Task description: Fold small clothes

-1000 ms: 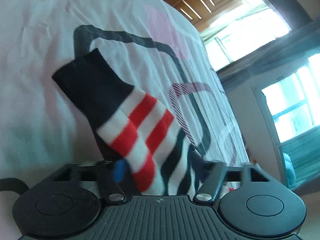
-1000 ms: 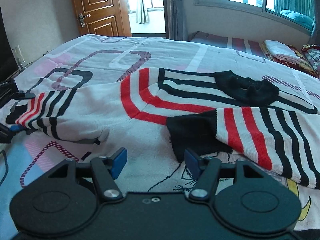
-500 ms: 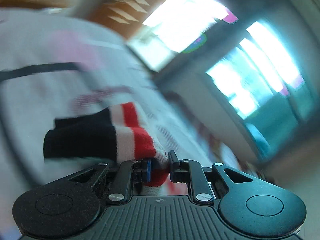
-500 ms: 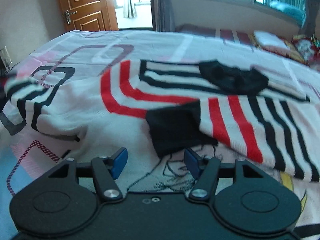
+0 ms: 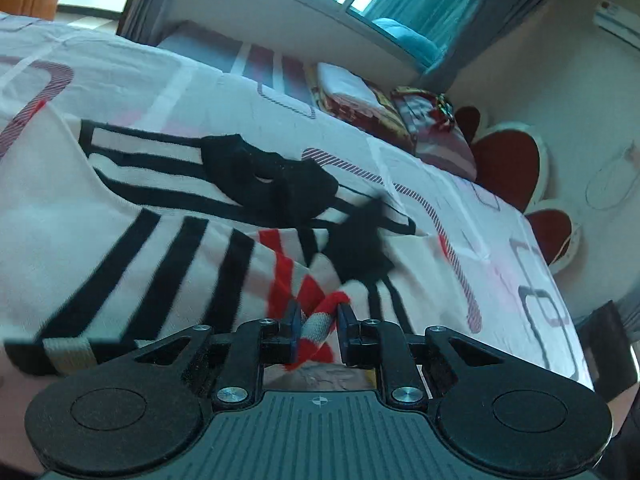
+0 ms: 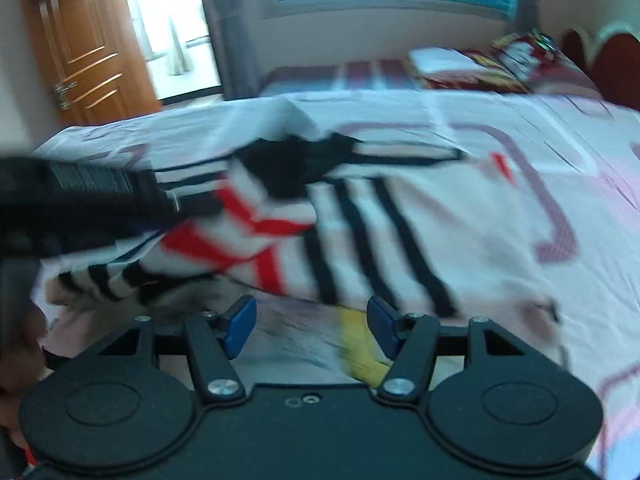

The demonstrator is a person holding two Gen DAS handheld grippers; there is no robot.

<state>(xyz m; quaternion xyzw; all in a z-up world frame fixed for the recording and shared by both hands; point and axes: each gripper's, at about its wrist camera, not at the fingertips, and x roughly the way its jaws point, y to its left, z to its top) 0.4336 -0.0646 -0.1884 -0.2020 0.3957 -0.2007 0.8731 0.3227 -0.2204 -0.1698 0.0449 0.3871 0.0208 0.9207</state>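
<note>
Striped sweater on the bed, one sleeve pinched.
Bed (image 5: 500, 240) carries the sweater (image 5: 120, 208), collar at 12 o'clock; its sleeve (image 5: 320, 320) lies over the body, at 6. Left gripper (image 5: 319, 326) is clamped on the sleeve; right gripper (image 6: 311, 326) gapes wide, holding nothing.

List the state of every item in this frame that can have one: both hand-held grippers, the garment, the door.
Left hand-held gripper: shut on the sleeve.
Right hand-held gripper: open, holding nothing, low over the bedsheet.
Striped sweater: spread on the bedsheet.
Sleeve: lifted, drawn over the sweater body.
Black collar: lying flat, open.
Wooden door: looks shut; blurred.
</note>
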